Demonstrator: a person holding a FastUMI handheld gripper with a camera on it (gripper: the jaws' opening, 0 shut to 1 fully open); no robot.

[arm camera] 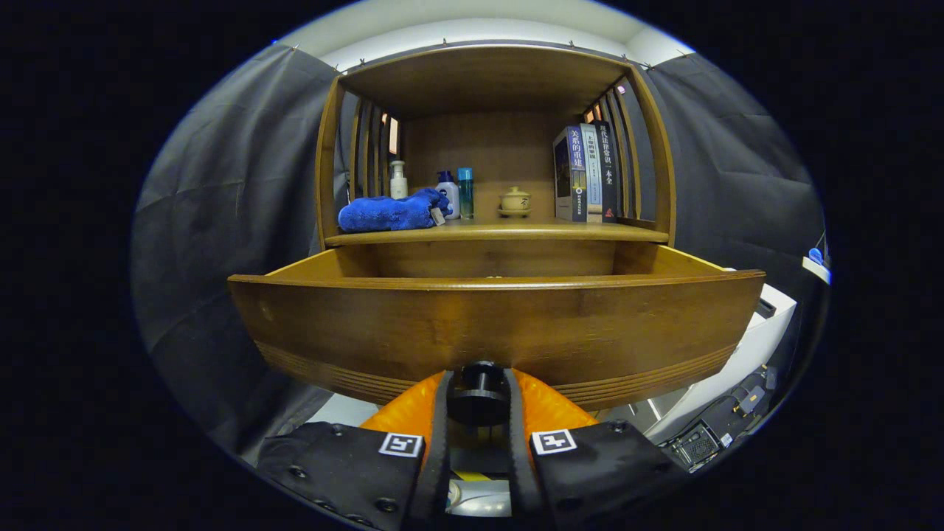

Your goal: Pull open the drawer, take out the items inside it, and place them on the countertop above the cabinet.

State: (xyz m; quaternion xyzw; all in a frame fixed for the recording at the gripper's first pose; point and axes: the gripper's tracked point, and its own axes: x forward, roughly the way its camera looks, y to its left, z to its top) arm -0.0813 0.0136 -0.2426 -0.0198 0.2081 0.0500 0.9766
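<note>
The tool (478, 402) is clamped on the small round knob (479, 391), a hard, firm hold. Just beyond, the stiff, heavy-looking wooden drawer (494, 324) stands pulled out; its contents are hidden behind the front. Above it lies the desk (501, 231).

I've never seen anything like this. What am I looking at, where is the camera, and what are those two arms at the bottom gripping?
The camera rides on a hand-held gripper, a two-fingered tool that a person carries, and looks forward along its fingers. Both fingers are closed on the round black knob of a wooden drawer, which stands pulled open. What lies inside the drawer is hidden behind its front. On the countertop above sit a folded blue towel, three small bottles, a little lidded pot and upright books.
</note>
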